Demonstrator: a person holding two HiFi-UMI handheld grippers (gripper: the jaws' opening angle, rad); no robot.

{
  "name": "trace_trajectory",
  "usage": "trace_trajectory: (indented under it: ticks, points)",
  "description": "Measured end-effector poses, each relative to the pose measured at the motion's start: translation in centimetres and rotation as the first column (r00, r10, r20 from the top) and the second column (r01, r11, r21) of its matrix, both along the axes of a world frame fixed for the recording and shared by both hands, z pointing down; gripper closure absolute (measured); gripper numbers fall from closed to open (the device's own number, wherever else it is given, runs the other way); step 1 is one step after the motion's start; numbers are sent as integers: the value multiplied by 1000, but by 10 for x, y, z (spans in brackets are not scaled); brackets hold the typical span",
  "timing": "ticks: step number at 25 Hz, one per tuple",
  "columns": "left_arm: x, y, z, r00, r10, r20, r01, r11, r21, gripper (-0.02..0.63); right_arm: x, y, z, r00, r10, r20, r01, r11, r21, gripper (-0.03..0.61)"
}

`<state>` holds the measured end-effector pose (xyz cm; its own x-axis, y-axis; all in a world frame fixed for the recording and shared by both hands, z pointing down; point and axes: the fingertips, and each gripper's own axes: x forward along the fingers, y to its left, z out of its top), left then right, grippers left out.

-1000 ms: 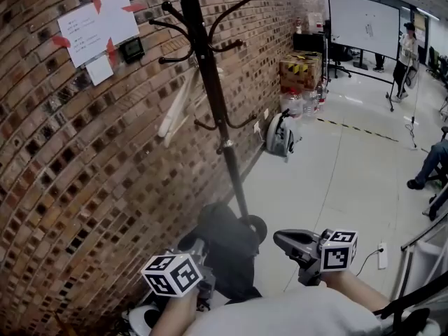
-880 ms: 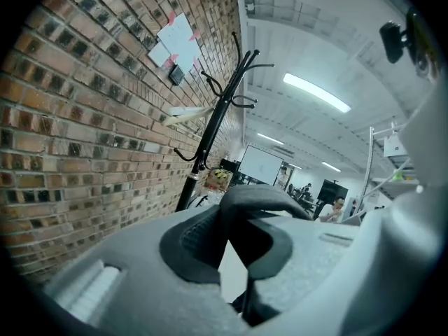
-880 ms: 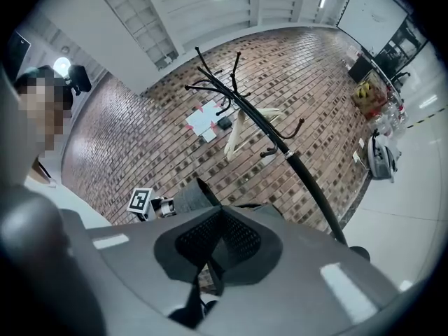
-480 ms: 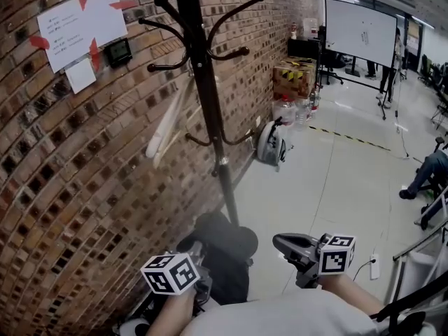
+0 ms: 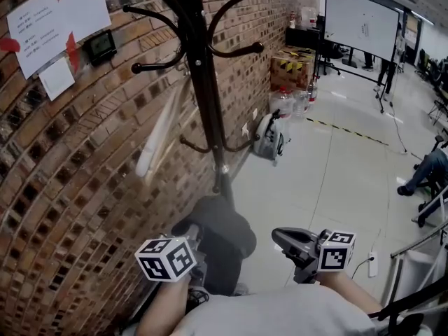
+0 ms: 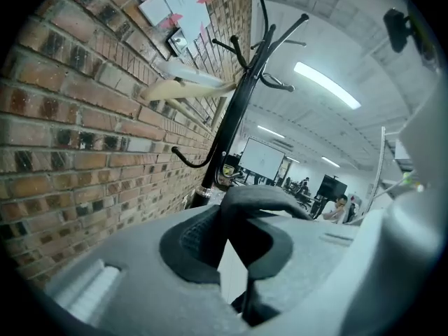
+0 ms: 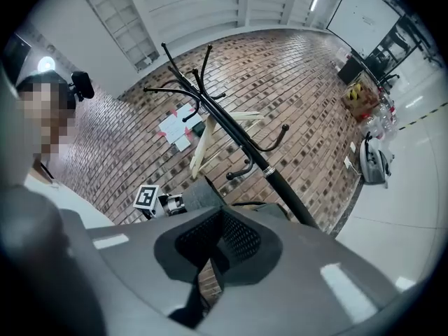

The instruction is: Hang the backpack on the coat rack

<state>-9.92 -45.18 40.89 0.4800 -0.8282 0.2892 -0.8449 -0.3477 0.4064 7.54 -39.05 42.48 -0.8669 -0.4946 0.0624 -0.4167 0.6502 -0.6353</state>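
The black coat rack (image 5: 199, 82) stands against the brick wall, its hooks spreading above me. In the left gripper view the coat rack (image 6: 234, 117) rises just ahead, with a low hook close by. The black backpack (image 5: 220, 233) hangs in front of the rack's foot. My left gripper (image 5: 198, 246) is shut on its top strap (image 6: 262, 198), which arches over the jaws. My right gripper (image 5: 278, 235) floats to the right of the bag, jaws together and holding nothing. From the right gripper view the backpack (image 7: 203, 191) and the left gripper's marker cube (image 7: 145, 197) show beside the pole.
A grey bag (image 5: 269, 135) leans on the wall further along the floor, with water bottles (image 5: 290, 102) and cardboard boxes (image 5: 294, 65) behind it. White tubes (image 5: 157, 135) lean on the bricks. A whiteboard (image 5: 360, 23) and a seated person's legs (image 5: 427, 170) are at the right.
Both grippers and the backpack have come closer to the coat rack. The pole now looms larger, and its base is hidden behind the bag.
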Motion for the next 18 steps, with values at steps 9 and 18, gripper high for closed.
trace_trajectory:
  ticks: [9,18]
  points:
    - [-15,-75,-8,1000,-1,25,1,1000,5,589,8,-40,6,997,73,-4,-73,997,-24,580]
    - [-9,-131,10,999,0,46,1,999,-34,589,23,-62,18,990,141,7,-141,989,-50,580]
